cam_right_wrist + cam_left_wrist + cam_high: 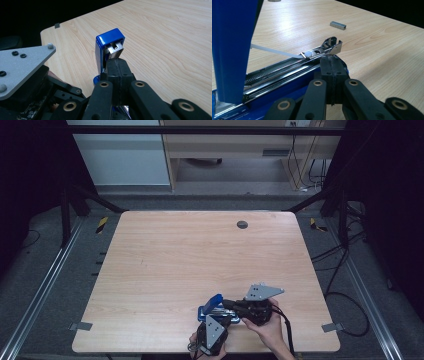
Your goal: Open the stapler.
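Close to the near edge of the table (150,270), right of its middle, lies one blue stapler (212,309), swung open. Its base with the chrome staple channel (287,67) lies flat, its long axis running roughly along the near edge. The blue lid (106,50) stands tipped up from the hinge, its free end pointing up and toward the far right.

The left gripper (220,319) comes in from the near edge. In the left gripper view its jaws are pressed together right against the blue base, beside the channel's front end; whether they actually pinch the base I cannot tell. The right gripper (235,306) reaches in from the right. In the right gripper view its jaws are pressed together too, just below the raised lid's tip; whether they clamp it is unclear.

Farther out, one small strip of staples (338,25) lies on bare wood, well apart from the stapler. Near the far edge sits one round grey grommet (242,224).
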The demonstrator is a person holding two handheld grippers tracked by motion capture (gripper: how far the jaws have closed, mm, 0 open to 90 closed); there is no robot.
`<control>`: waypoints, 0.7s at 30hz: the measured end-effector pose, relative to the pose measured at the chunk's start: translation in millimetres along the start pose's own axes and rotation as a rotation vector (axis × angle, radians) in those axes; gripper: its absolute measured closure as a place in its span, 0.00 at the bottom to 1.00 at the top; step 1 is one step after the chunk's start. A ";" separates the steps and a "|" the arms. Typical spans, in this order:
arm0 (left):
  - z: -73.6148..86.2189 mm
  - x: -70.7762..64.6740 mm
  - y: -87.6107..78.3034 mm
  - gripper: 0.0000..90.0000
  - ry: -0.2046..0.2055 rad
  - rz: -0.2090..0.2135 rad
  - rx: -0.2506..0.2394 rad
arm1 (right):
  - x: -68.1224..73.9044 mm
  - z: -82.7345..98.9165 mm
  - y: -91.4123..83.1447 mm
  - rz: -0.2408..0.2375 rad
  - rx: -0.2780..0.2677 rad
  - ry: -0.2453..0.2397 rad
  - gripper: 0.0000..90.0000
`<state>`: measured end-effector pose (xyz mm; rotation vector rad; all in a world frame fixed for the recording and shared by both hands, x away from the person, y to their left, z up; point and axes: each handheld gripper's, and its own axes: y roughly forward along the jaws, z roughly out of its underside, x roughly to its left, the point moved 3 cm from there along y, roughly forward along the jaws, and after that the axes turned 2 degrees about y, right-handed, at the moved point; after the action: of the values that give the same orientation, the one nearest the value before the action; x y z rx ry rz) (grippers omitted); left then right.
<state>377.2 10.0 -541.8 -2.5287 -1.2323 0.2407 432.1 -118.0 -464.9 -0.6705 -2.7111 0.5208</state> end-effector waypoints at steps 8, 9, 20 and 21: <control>0.2 -0.2 0.0 1.00 0.001 -0.001 -0.001 | 2.0 -4.5 4.0 -0.006 -0.003 -0.004 1.00; 0.2 -0.3 0.0 1.00 0.002 -0.002 -0.001 | 1.5 -4.9 4.7 -0.011 -0.003 -0.002 1.00; 0.4 -0.9 0.1 1.00 0.006 -0.004 -0.003 | 2.3 -7.5 7.3 -0.026 -0.012 0.001 1.00; 0.4 -0.9 0.1 1.00 0.005 -0.003 -0.003 | 2.6 -7.9 7.8 -0.026 -0.012 -0.001 1.00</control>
<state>376.6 9.3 -542.2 -2.5280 -1.2355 0.2313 435.8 -108.1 -460.5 -0.6373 -2.7224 0.4986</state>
